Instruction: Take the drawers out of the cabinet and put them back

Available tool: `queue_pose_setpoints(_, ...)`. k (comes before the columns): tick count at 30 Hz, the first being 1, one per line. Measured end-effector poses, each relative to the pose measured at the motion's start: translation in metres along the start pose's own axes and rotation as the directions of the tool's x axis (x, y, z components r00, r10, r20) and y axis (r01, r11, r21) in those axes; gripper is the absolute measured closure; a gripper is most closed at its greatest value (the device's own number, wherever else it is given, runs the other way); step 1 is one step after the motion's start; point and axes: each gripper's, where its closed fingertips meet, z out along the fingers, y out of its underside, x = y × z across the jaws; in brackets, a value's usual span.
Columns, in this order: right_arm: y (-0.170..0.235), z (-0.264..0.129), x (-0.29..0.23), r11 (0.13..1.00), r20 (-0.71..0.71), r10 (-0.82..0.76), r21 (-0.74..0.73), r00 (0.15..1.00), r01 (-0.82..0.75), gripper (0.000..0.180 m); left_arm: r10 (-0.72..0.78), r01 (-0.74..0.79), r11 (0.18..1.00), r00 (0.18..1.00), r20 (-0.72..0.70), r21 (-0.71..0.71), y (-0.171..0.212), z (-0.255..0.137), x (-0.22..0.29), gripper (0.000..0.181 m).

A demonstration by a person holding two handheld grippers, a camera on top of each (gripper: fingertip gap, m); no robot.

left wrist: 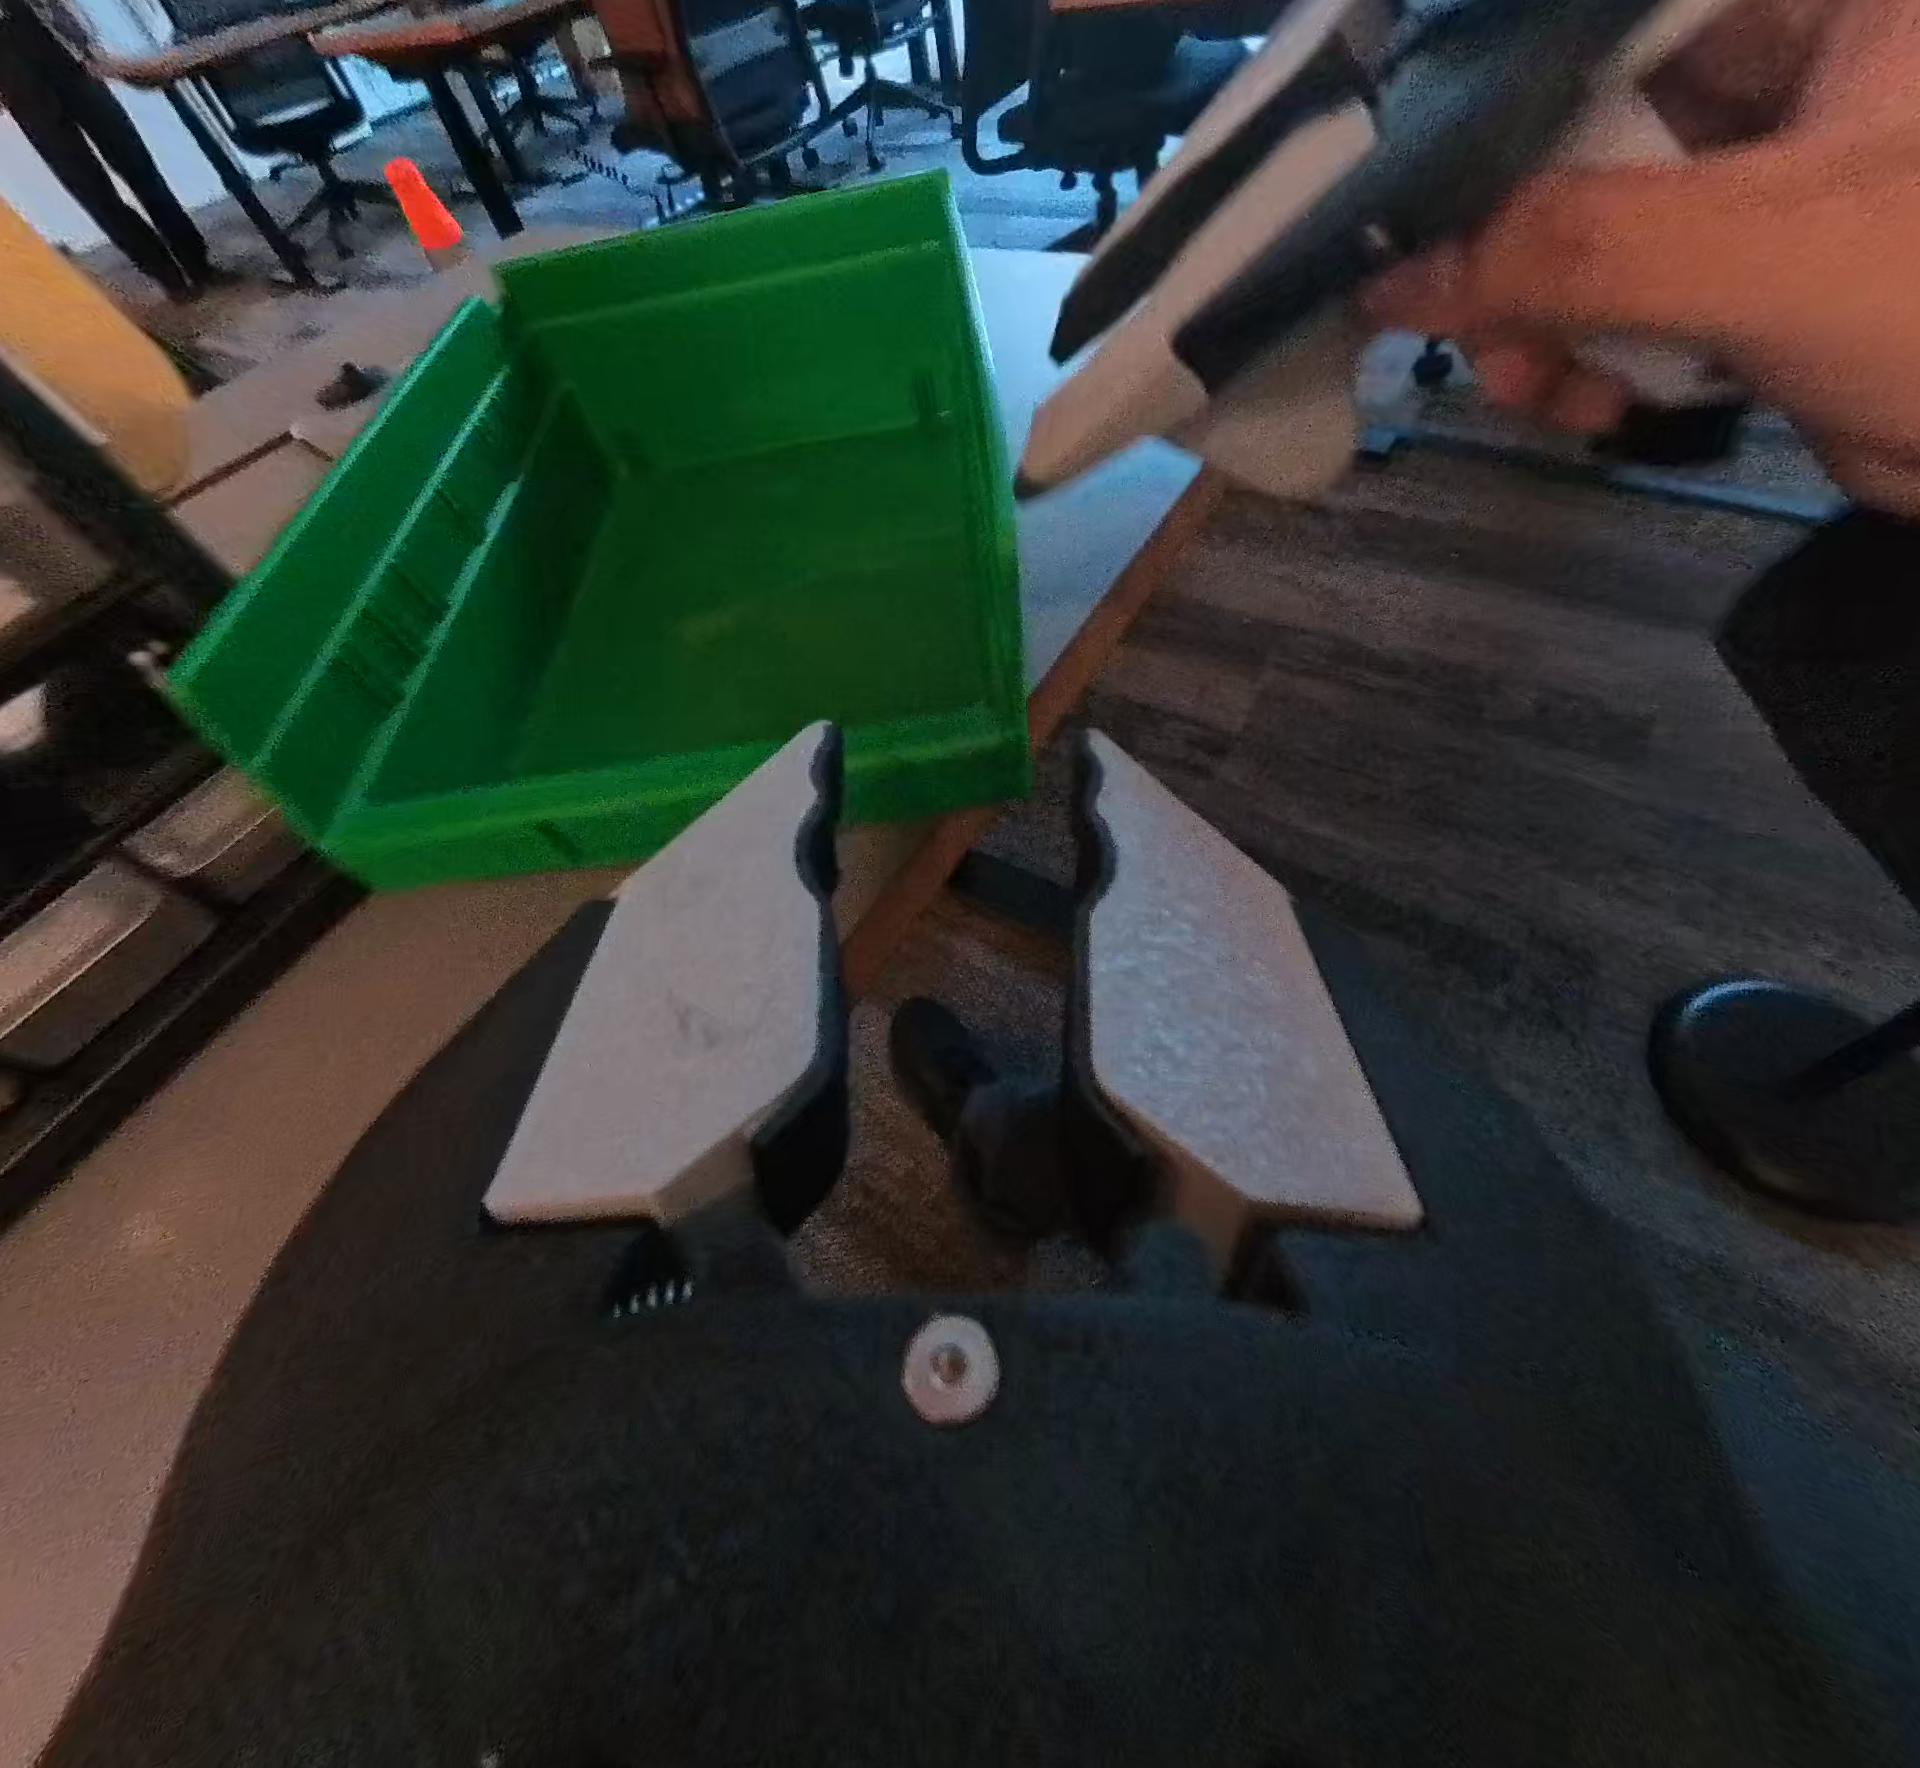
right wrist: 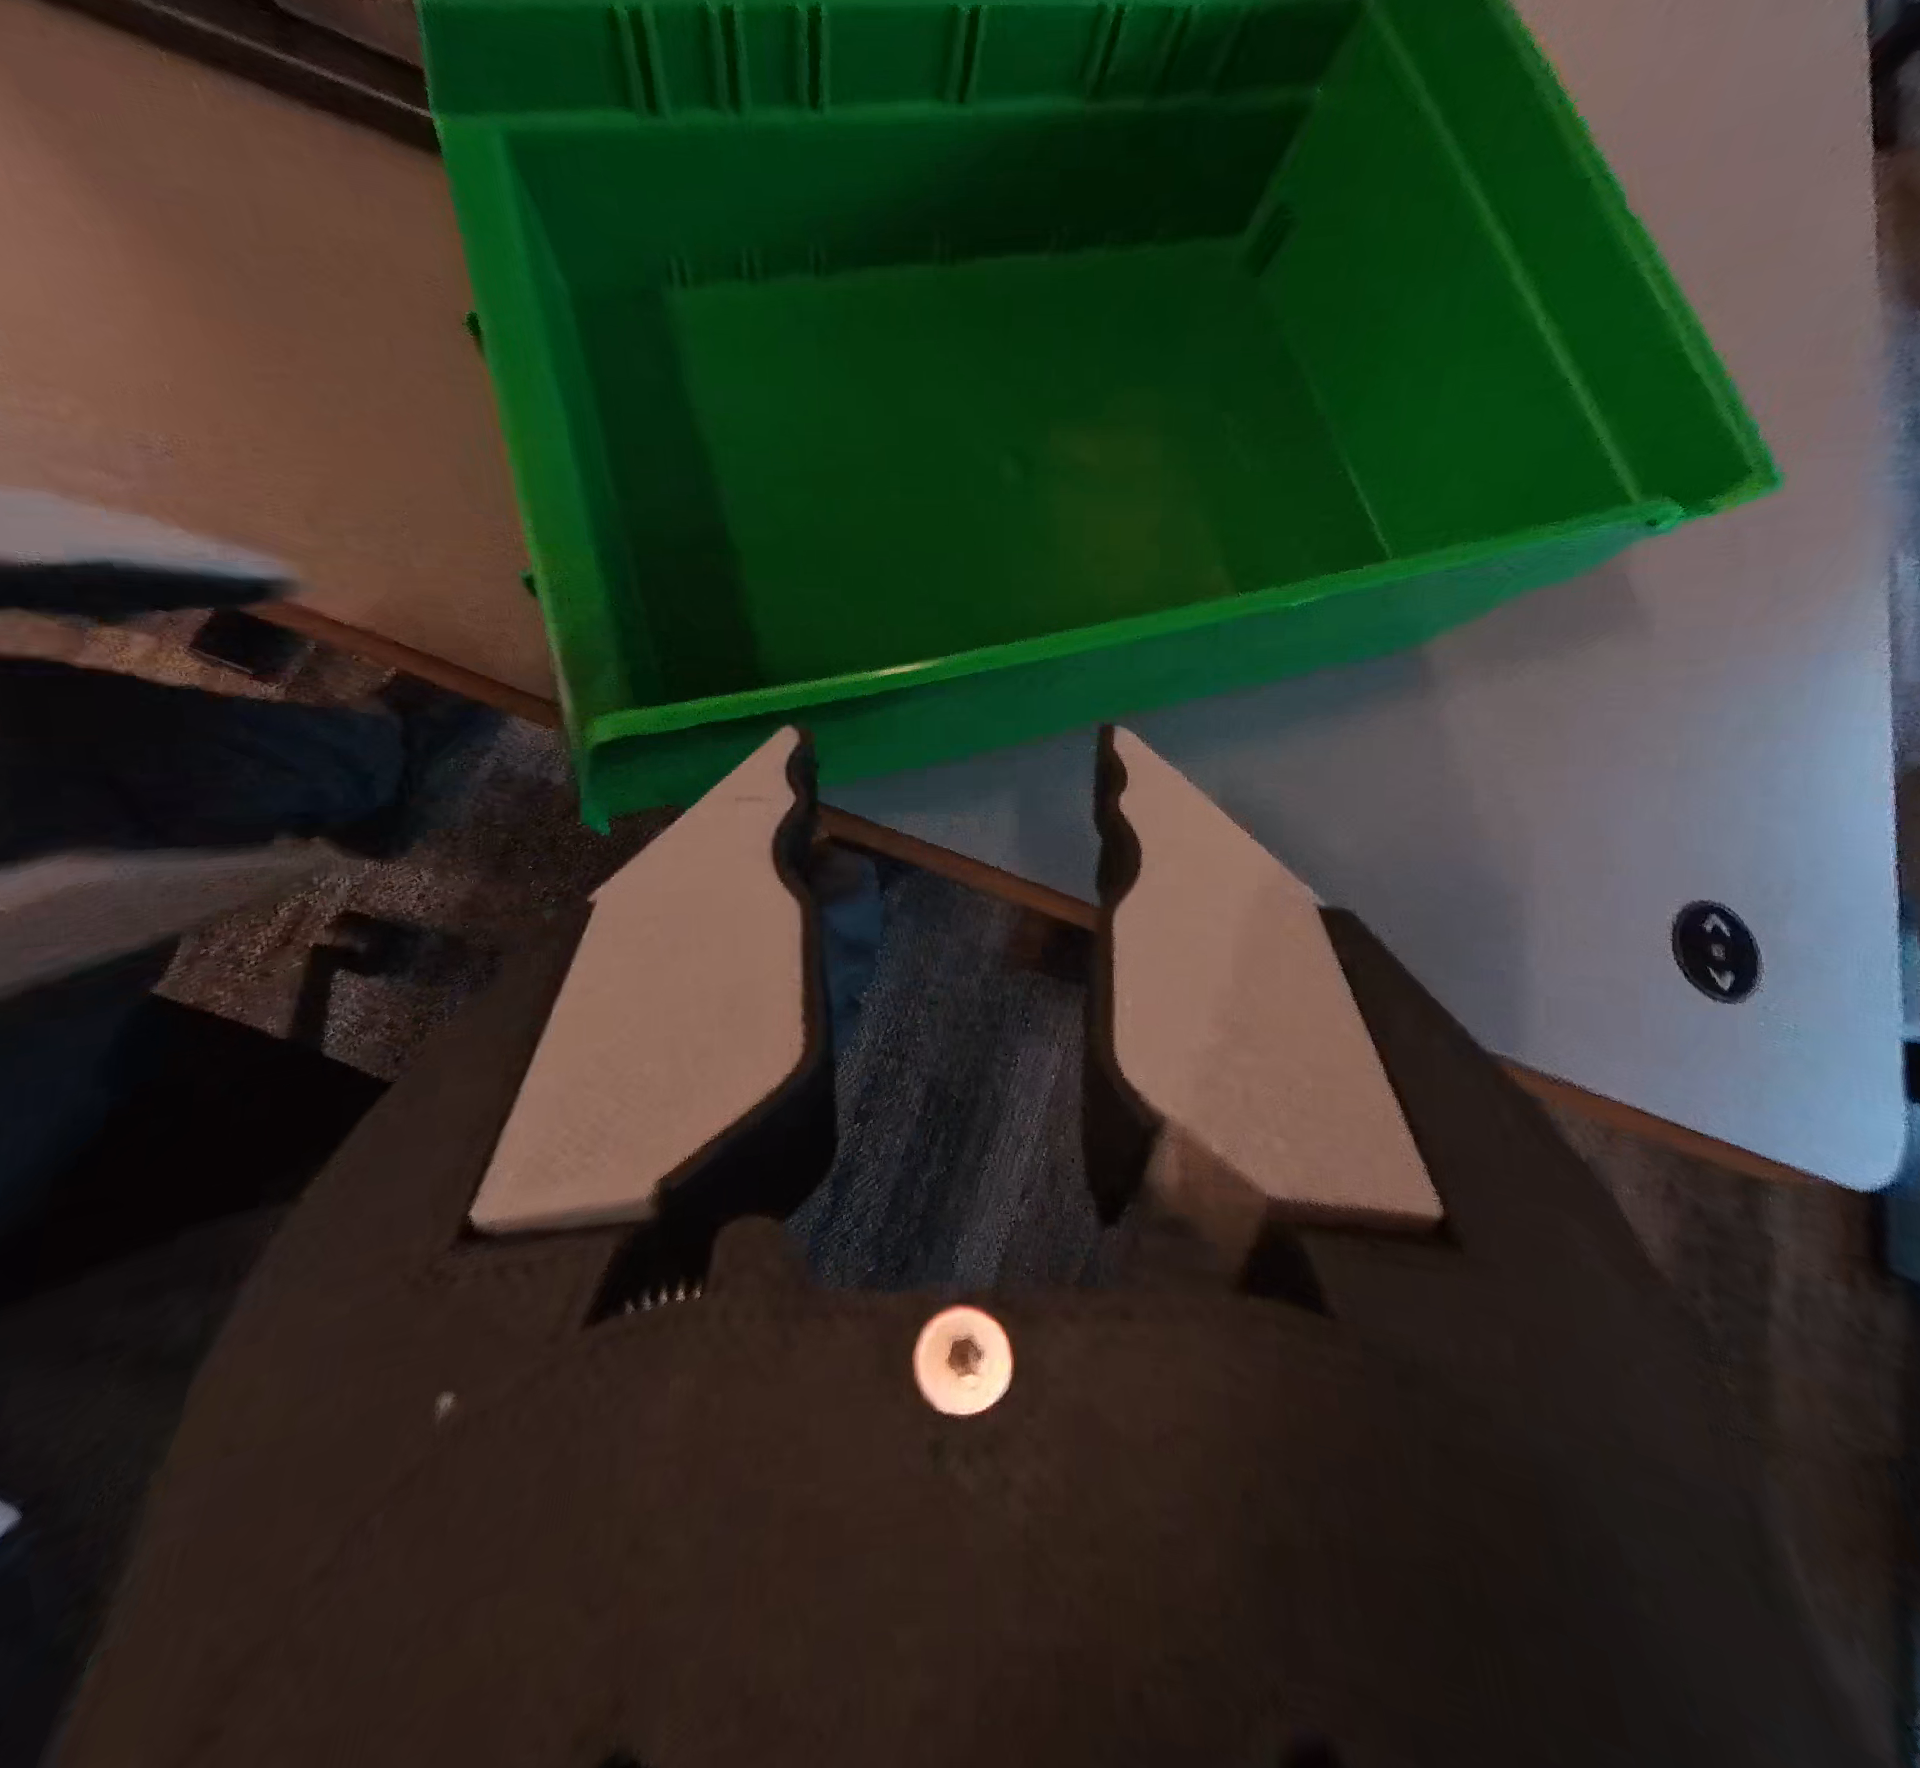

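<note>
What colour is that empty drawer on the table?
Bright green all over; the drawer shows best in the right wrist view.

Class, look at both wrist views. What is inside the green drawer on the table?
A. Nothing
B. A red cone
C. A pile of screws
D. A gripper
A: the drawer shows a bare green floor in both views, and both the left gripper and right gripper are outside it.
</note>
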Motion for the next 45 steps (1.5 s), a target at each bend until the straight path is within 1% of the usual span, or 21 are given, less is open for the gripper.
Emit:
queue_pose_setpoints(2, -0.005, -0.009, 0.008, 0.999, -0.063, 0.052, 0.015, 0.997, -0.051, 0.133, 0.033, -0.033, 0.999, 0.999, 0.003, -0.002, 0.013, -0.035, -0.005, 0.139)
queue_pose_setpoints(4, -0.019, -0.023, 0.007, 0.99, -0.042, 0.11, 0.095, 0.993, -0.106, 0.14, 0.075, -0.074, 0.996, 0.997, 0.013, -0.055, 0.037, -0.065, -0.019, 0.151)
queue_pose_setpoints(6, -0.041, -0.036, -0.03, 0.975, 0.197, 0.086, 0.183, 0.977, -0.123, 0.141, 0.088, -0.074, 0.988, 0.991, 0.099, -0.137, 0.069, -0.088, -0.051, 0.146)
queue_pose_setpoints(8, -0.053, -0.053, -0.091, 0.969, 0.505, -0.024, 0.223, 0.863, -0.103, 0.16, 0.039, -0.007, 0.984, 0.983, 0.178, -0.176, 0.096, -0.109, -0.081, 0.139)
queue_pose_setpoints(9, -0.049, -0.053, -0.112, 0.978, 0.583, -0.053, 0.195, 0.811, -0.077, 0.167, 0.008, 0.031, 0.982, 0.979, 0.202, -0.185, 0.106, -0.119, -0.091, 0.137)
queue_pose_setpoints(10, -0.041, -0.043, -0.121, 0.99, 0.58, -0.058, 0.138, 0.813, -0.028, 0.166, -0.022, 0.063, 0.981, 0.977, 0.212, -0.184, 0.114, -0.127, -0.097, 0.136)
queue_pose_setpoints(12, -0.017, -0.006, -0.112, 0.994, 0.423, -0.1, -0.006, 0.901, 0.113, 0.145, -0.037, 0.081, 0.978, 0.974, 0.224, -0.194, 0.122, -0.14, -0.106, 0.134)
queue_pose_setpoints(13, -0.005, 0.008, -0.101, 0.981, 0.325, -0.146, -0.077, 0.934, 0.18, 0.143, -0.018, 0.072, 0.974, 0.969, 0.247, -0.213, 0.125, -0.147, -0.113, 0.131)
queue_pose_setpoints(14, 0.003, 0.017, -0.089, 0.966, 0.248, -0.19, -0.125, 0.95, 0.226, 0.178, -0.008, 0.07, 0.974, 0.961, 0.277, -0.214, 0.127, -0.153, -0.121, 0.131)
queue_pose_setpoints(17, 0.025, 0.027, -0.038, 0.929, 0.016, -0.231, -0.294, 0.973, 0.225, 0.18, -0.07, 0.13, 0.974, 0.952, 0.298, -0.186, 0.13, -0.169, -0.137, 0.129)
queue_pose_setpoints(19, 0.032, 0.028, -0.005, 0.933, -0.096, -0.191, -0.327, 0.977, 0.15, 0.176, -0.118, 0.181, 0.967, 0.941, 0.318, -0.178, 0.137, -0.179, -0.151, 0.127)
queue_pose_setpoints(21, 0.032, 0.028, 0.01, 0.952, -0.11, -0.089, -0.303, 0.99, 0.052, 0.169, -0.134, 0.206, 0.963, 0.926, 0.352, -0.174, 0.143, -0.189, -0.166, 0.126)
queue_pose_setpoints(23, 0.02, 0.028, 0.011, 0.974, -0.072, -0.003, -0.225, 0.997, -0.014, 0.143, -0.15, 0.227, 0.959, 0.913, 0.378, -0.168, 0.147, -0.196, -0.177, 0.126)
queue_pose_setpoints(26, -0.006, 0.022, 0.008, 0.994, -0.06, 0.04, -0.096, 0.997, -0.046, 0.134, -0.182, 0.259, 0.954, 0.901, 0.394, -0.152, 0.151, -0.2, -0.187, 0.126)
queue_pose_setpoints(29, -0.032, 0.022, -0.045, 0.999, 0.185, -0.003, 0.032, 0.983, -0.003, 0.132, -0.175, 0.262, 0.952, 0.891, 0.419, -0.16, 0.157, -0.203, -0.194, 0.126)
queue_pose_setpoints(31, -0.032, 0.031, -0.072, 1.0, 0.273, -0.022, 0.009, 0.962, 0.02, 0.122, -0.179, 0.271, 0.949, 0.884, 0.432, -0.16, 0.16, -0.206, -0.197, 0.126)
queue_pose_setpoints(33, -0.019, 0.045, -0.078, 0.993, 0.236, -0.088, -0.06, 0.968, 0.105, 0.121, -0.197, 0.286, 0.947, 0.88, 0.433, -0.15, 0.16, -0.209, -0.198, 0.126)
queue_pose_setpoints(35, -0.003, 0.056, -0.065, 0.972, 0.142, -0.164, -0.144, 0.976, 0.184, 0.133, -0.204, 0.292, 0.946, 0.873, 0.444, -0.141, 0.161, -0.214, -0.2, 0.126)
queue_pose_setpoints(37, 0.015, 0.061, -0.039, 0.952, 0.051, -0.197, -0.231, 0.979, 0.203, 0.126, -0.192, 0.289, 0.946, 0.866, 0.462, -0.149, 0.163, -0.22, -0.203, 0.126)
queue_pose_setpoints(42, 0.045, 0.047, 0.017, 0.944, -0.048, -0.024, -0.331, 0.999, 0.006, 0.107, -0.225, 0.324, 0.938, 0.841, 0.492, -0.124, 0.171, -0.237, -0.214, 0.127)
queue_pose_setpoints(45, 0.047, 0.032, 0.046, 0.945, -0.146, 0.032, -0.318, 0.989, -0.078, 0.112, -0.246, 0.349, 0.93, 0.821, 0.515, -0.113, 0.178, -0.247, -0.231, 0.127)
